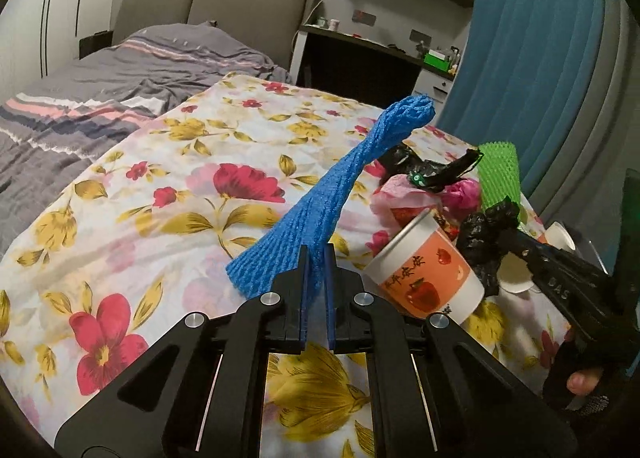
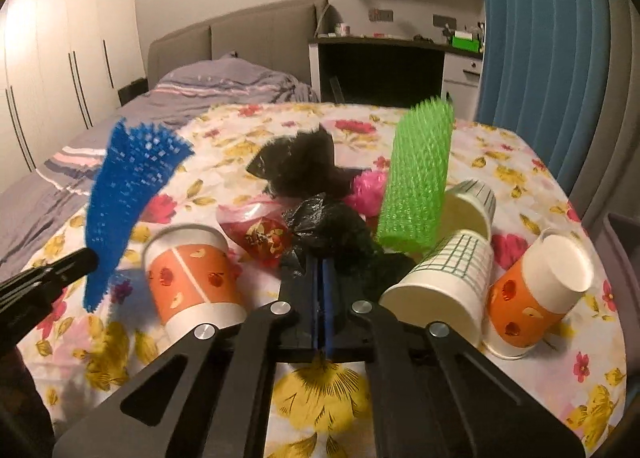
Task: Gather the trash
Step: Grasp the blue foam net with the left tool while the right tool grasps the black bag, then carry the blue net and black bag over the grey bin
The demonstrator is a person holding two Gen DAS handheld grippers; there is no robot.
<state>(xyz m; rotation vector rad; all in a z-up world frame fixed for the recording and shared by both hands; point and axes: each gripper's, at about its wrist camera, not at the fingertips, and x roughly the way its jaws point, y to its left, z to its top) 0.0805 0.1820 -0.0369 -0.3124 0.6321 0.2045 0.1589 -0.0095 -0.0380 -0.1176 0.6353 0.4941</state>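
Observation:
My left gripper (image 1: 317, 258) is shut on a blue foam net sleeve (image 1: 340, 185) and holds it up above the flowered table; it also shows in the right wrist view (image 2: 124, 201). My right gripper (image 2: 322, 270) is shut on a crumpled black plastic bag (image 2: 336, 230), which also shows in the left wrist view (image 1: 486, 242). Around it lie an orange paper cup (image 2: 192, 278), a second orange cup (image 2: 536, 298), a green-grid white cup (image 2: 444, 278), a green foam net sleeve (image 2: 420, 177), another black bag (image 2: 300, 165) and red and pink wrappers (image 2: 264, 234).
The table wears a flowered cloth (image 1: 160, 217). A bed with grey striped bedding (image 1: 100, 89) stands behind on the left. A desk (image 2: 380, 57) and a blue curtain (image 2: 540, 37) are at the back right. A grey bin edge (image 2: 624, 242) shows at the far right.

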